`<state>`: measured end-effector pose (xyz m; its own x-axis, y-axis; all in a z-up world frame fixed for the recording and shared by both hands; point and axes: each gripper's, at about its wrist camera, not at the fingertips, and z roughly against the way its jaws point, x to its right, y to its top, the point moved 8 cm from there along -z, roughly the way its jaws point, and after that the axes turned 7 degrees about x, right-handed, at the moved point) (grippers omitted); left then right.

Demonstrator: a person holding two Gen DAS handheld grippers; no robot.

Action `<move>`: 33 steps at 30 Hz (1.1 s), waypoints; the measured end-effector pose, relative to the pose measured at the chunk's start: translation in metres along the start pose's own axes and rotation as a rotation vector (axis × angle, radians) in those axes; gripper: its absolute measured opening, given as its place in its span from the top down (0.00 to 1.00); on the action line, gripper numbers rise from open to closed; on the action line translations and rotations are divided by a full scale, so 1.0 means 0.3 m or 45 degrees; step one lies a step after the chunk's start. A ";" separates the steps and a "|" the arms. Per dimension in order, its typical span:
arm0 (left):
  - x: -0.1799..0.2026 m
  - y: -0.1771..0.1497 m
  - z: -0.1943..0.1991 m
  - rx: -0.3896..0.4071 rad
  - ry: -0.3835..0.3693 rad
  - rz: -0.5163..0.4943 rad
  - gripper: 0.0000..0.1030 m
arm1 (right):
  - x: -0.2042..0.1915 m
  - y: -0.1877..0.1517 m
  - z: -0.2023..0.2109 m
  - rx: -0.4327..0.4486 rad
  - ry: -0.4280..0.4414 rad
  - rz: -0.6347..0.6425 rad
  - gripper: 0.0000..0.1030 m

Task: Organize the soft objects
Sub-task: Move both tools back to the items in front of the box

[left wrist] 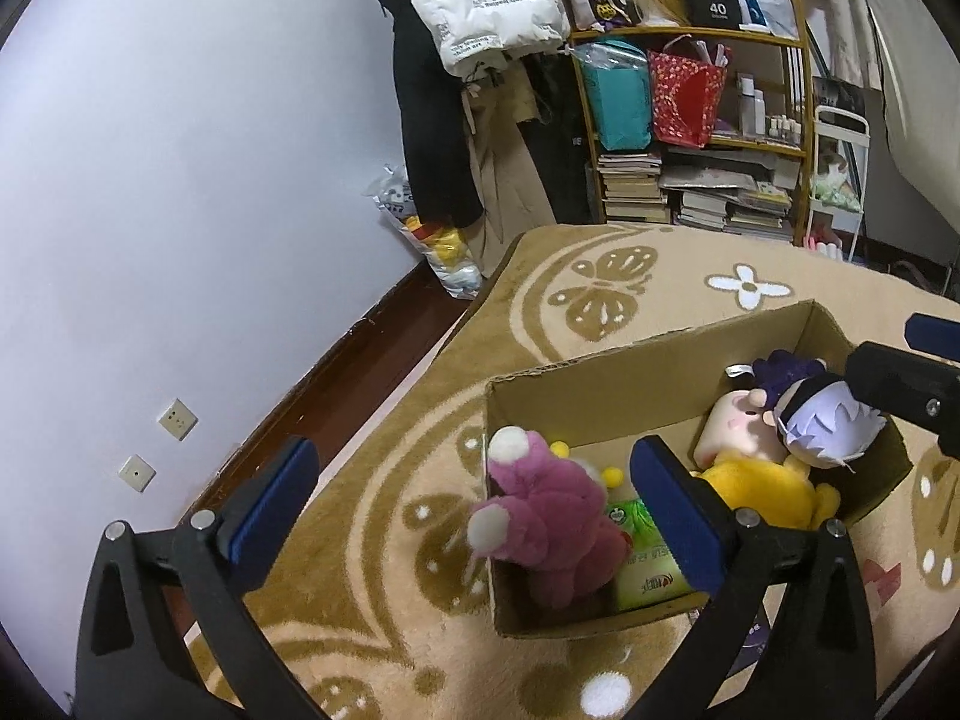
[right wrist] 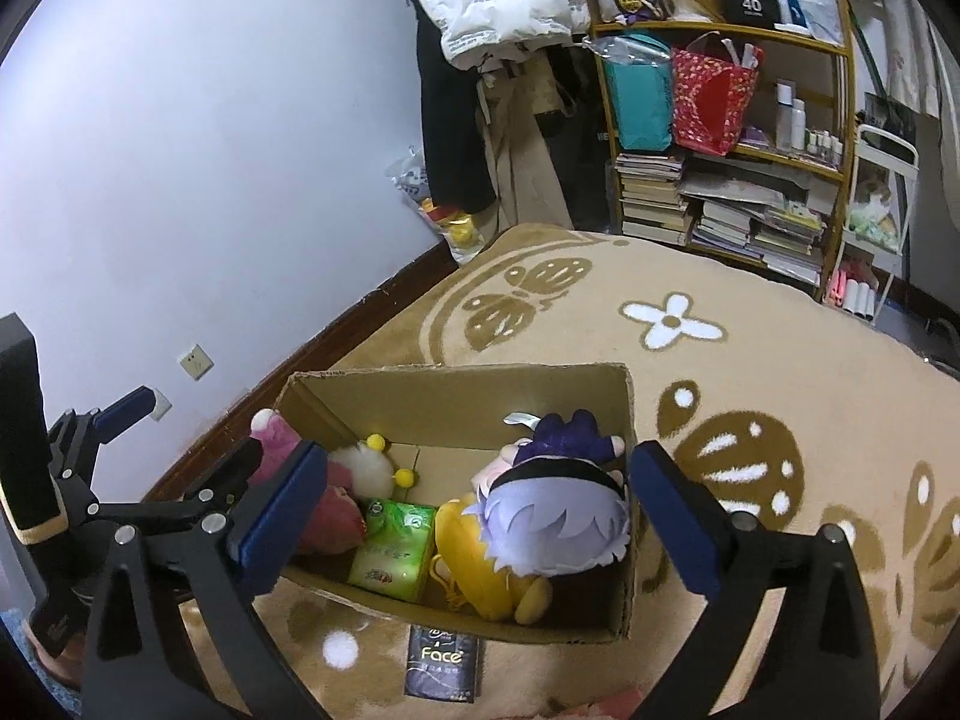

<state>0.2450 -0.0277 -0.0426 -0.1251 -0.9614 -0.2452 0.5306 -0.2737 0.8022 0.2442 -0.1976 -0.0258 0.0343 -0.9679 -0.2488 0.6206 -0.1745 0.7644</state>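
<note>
An open cardboard box [left wrist: 594, 402] stands on the patterned rug. A pink plush bear [left wrist: 552, 516] leans on its left wall, beside a green tissue pack [left wrist: 645, 570]. A yellow plush [left wrist: 756, 489] and a lilac-haired doll [left wrist: 822, 426] lie at the right end. My left gripper [left wrist: 474, 498] hovers over the box's left end, open, with the bear below the gap and untouched. My right gripper [right wrist: 477, 492] is open above the doll [right wrist: 558, 525] in the box [right wrist: 450, 396], its pads apart from it. The bear [right wrist: 282, 450] is partly hidden behind my right gripper's left finger.
A dark packet marked "Face" [right wrist: 443, 660] lies on the rug [right wrist: 750, 360] in front of the box. A wooden shelf [right wrist: 720, 138] with books and bags, hanging clothes [right wrist: 456, 90] and a plastic bag [right wrist: 444, 222] line the far wall. A white cart [right wrist: 882, 204] stands at right.
</note>
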 end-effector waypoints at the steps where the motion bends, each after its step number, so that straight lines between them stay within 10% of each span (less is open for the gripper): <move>1: -0.005 0.001 0.009 0.002 -0.001 0.008 0.00 | 0.004 0.001 0.010 0.002 -0.005 -0.006 0.00; 33: 0.094 -0.127 0.189 -0.060 -0.099 -0.003 0.00 | 0.074 -0.276 0.224 -0.163 -0.171 -0.082 0.00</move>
<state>0.1737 -0.0459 -0.0493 -0.1900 -0.9606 -0.2027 0.5689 -0.2760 0.7747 0.1409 -0.2168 -0.0546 -0.1085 -0.9724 -0.2064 0.7128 -0.2208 0.6657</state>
